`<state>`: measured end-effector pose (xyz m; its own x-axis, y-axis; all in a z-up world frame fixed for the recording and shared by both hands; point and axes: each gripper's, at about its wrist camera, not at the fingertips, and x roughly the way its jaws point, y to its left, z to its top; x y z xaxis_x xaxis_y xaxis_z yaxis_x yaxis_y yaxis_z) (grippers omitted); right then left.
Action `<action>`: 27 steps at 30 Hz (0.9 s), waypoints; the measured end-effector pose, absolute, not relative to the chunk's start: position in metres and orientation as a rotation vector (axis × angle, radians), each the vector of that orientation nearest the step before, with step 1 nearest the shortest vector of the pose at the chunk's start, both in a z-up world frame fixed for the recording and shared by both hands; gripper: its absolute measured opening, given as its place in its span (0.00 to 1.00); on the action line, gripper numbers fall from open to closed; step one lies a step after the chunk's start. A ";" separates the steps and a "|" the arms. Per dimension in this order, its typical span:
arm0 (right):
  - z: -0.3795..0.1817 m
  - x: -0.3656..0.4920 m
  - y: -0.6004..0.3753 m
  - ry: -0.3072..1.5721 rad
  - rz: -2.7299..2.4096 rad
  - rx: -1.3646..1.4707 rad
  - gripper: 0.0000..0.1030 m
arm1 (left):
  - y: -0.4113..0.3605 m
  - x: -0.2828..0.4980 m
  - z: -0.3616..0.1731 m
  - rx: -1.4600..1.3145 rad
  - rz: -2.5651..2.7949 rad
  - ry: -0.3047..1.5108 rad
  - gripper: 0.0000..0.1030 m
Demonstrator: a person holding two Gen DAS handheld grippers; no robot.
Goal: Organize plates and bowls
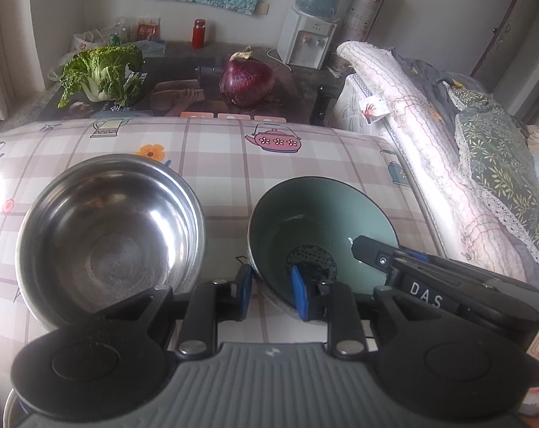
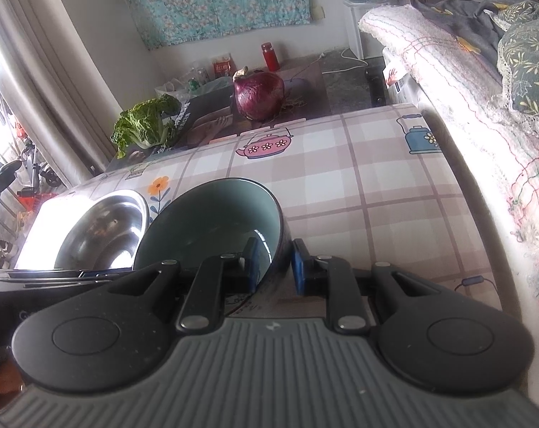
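Both wrist cameras look steeply down from close by, sharing the green bowl (image 1: pixel 323 228) and steel bowl (image 2: pixel 105 235).

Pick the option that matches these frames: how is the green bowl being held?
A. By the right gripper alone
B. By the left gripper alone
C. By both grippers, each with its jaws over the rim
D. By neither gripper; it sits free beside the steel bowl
C: the left gripper and the right gripper each have one jaw inside and one outside the wall of the green bowl, which sits beside the steel bowl.
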<state>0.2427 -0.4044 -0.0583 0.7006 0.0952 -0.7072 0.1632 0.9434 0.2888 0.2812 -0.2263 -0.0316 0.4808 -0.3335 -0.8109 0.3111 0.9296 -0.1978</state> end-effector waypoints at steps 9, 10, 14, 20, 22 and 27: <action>-0.045 0.240 -0.402 0.778 -0.040 0.339 0.18 | -0.220 0.278 -0.019 -0.042 -0.400 0.972 0.24; -0.043 0.240 -0.401 0.775 -0.040 0.337 0.18 | -0.220 0.278 -0.017 -0.044 -0.401 0.969 0.24; -0.036 0.238 -0.397 0.767 -0.037 0.329 0.18 | -0.214 0.276 -0.010 -0.054 -0.403 0.957 0.24; -0.025 0.238 -0.388 0.756 -0.031 0.312 0.18 | -0.202 0.274 0.000 -0.074 -0.399 0.939 0.24; -0.021 0.239 -0.384 0.751 -0.027 0.307 0.18 | -0.197 0.274 0.003 -0.081 -0.397 0.933 0.24; -0.013 0.245 -0.371 0.743 0.010 0.303 0.17 | -0.183 0.272 0.017 -0.135 -0.465 0.902 0.12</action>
